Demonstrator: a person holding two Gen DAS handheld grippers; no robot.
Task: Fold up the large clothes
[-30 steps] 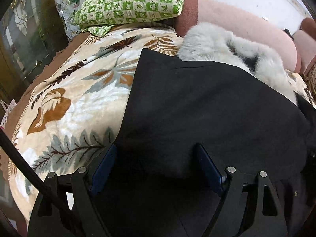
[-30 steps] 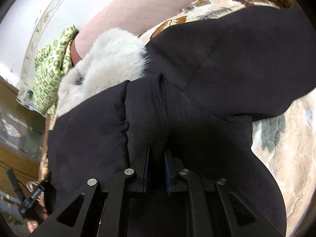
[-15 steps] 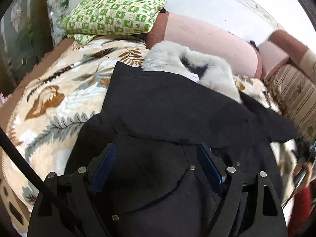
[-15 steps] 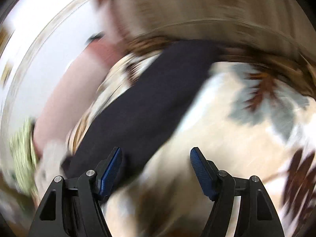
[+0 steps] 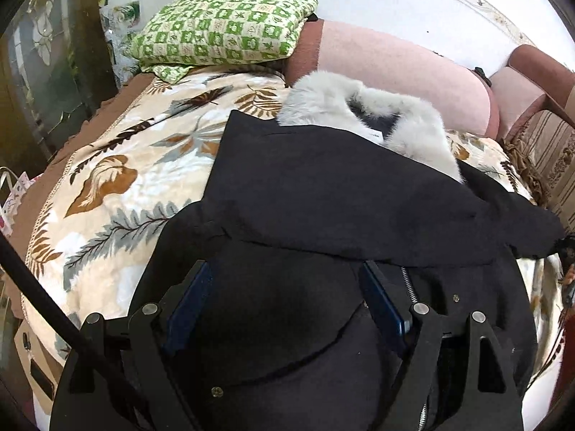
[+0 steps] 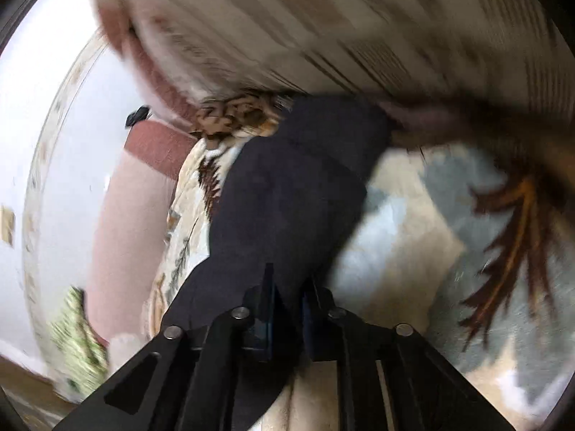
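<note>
A large black coat with a grey fur collar lies on a leaf-print blanket. One sleeve is folded across its chest. My left gripper is open just above the coat's lower front, near the zipper, and holds nothing. My right gripper is shut on the black sleeve, which stretches away over the blanket. The right wrist view is motion-blurred.
A green checked pillow and a pink sofa back lie beyond the coat. A striped armrest stands at the right, close above the sleeve in the right wrist view. A dark cabinet is at the left.
My right gripper let go of the coat, swung open over to the sleeve and has now shut on it. My left gripper pulled back, so more of the coat shows.
</note>
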